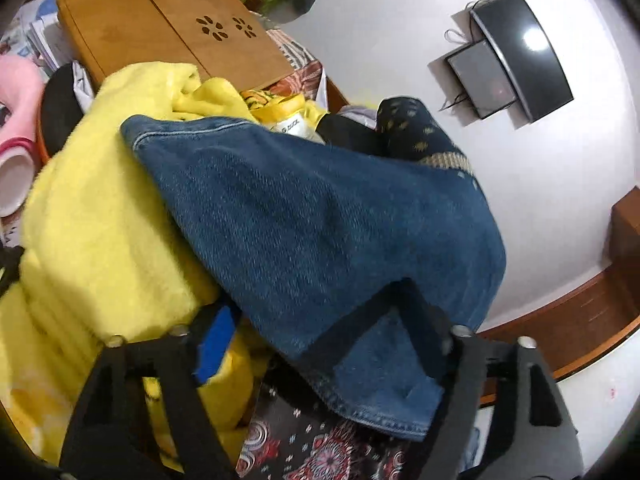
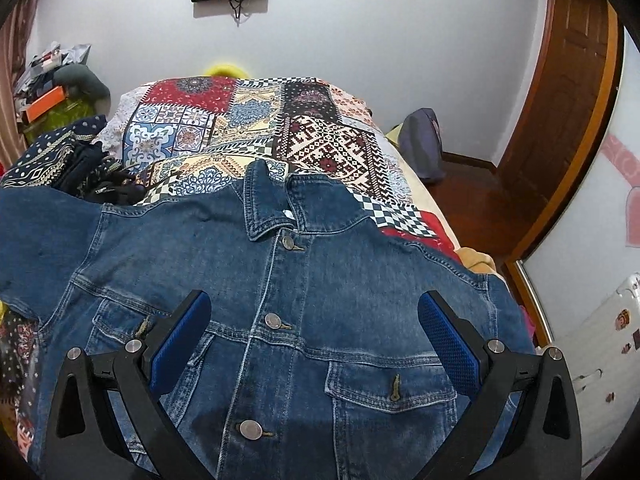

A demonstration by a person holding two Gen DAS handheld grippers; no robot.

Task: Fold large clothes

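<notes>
A denim jacket (image 2: 280, 312) is laid front-up and buttoned on a bed covered by a patchwork bedspread (image 2: 256, 120), with the collar toward the far wall; the spreading stage is judged complete and the first fold, that of a sleeve, is judged to be in hand. The left tongs (image 1: 332, 332) are set about the cuff end of one sleeve (image 1: 320, 220), with denim lying between the fingers; only the blue pad (image 1: 214, 340) of one finger shows, while the other finger is hidden under the cloth, so it cannot be told whether the cloth is already pinched. The right tongs (image 2: 314, 340) are released, their jaws standing wide apart above the chest panel, and nothing is gripped by them. The next move is judged to call for a firm pinch at the cuff seam, after which the sleeve would be carried across the jacket's front. The denim is heavy, stiff and coarse-woven, with pale double-stitched seams, flapped chest pockets and round metal buttons (image 2: 274, 321); a crisp fold is to be expected, though thick seams may resist. A soft, fleecy yellow blanket (image 1: 100, 208) is heaped beside the sleeve, with a smooth wooden lap table (image 1: 160, 28) beyond it.
</notes>
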